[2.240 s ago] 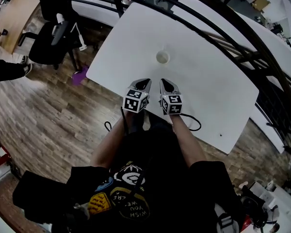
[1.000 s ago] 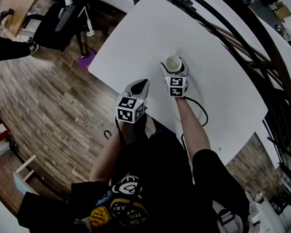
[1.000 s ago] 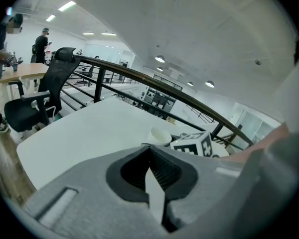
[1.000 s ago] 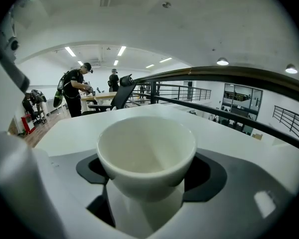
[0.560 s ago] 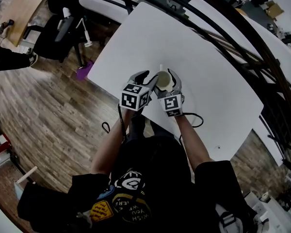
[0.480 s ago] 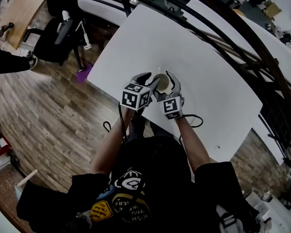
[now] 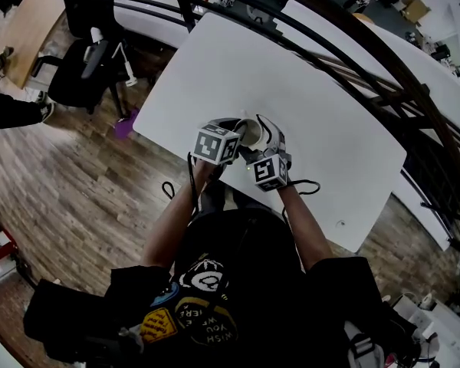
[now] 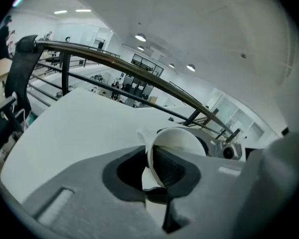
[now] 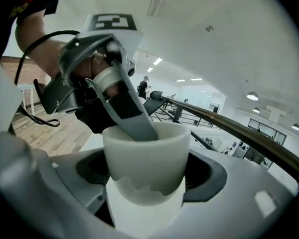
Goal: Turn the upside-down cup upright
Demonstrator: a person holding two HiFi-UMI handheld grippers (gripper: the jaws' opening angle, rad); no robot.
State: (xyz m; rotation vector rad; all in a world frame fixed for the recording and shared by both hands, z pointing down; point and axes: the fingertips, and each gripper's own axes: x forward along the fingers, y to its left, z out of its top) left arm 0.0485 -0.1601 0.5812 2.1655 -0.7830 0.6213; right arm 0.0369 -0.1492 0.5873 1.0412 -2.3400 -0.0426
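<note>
Since the frame of two seconds back, the small, round white cup (image 7: 250, 132), smooth-walled and seemingly of plastic, has left the middle of the white rectangular table (image 7: 322, 113). It stood there alone, and now it hangs off the surface, over the table's near part, between both tongs. The right tongs (image 7: 262, 138) are clenched on its body from either side. In the right gripper view its mouth is uppermost, and a paler band with a ragged edge seems to run around its lower part. The left tongs (image 7: 236, 126) have just been closing with the cup's thin wall between them. One jaw reaches inside the mouth, the other lies outside, and they pinch the rim. From the head view we look partly into the tilted cup's pale inside. Each pair of tongs carries one cube with black-and-white square markers, left (image 7: 217, 144) and right (image 7: 268, 172), and neither bears words. A round print (image 7: 207, 330) on the person's black shirt reads in part "WISH YOU". We count one cup, two tongs, two cubes, one table and one black office chair (image 7: 80, 64).
</note>
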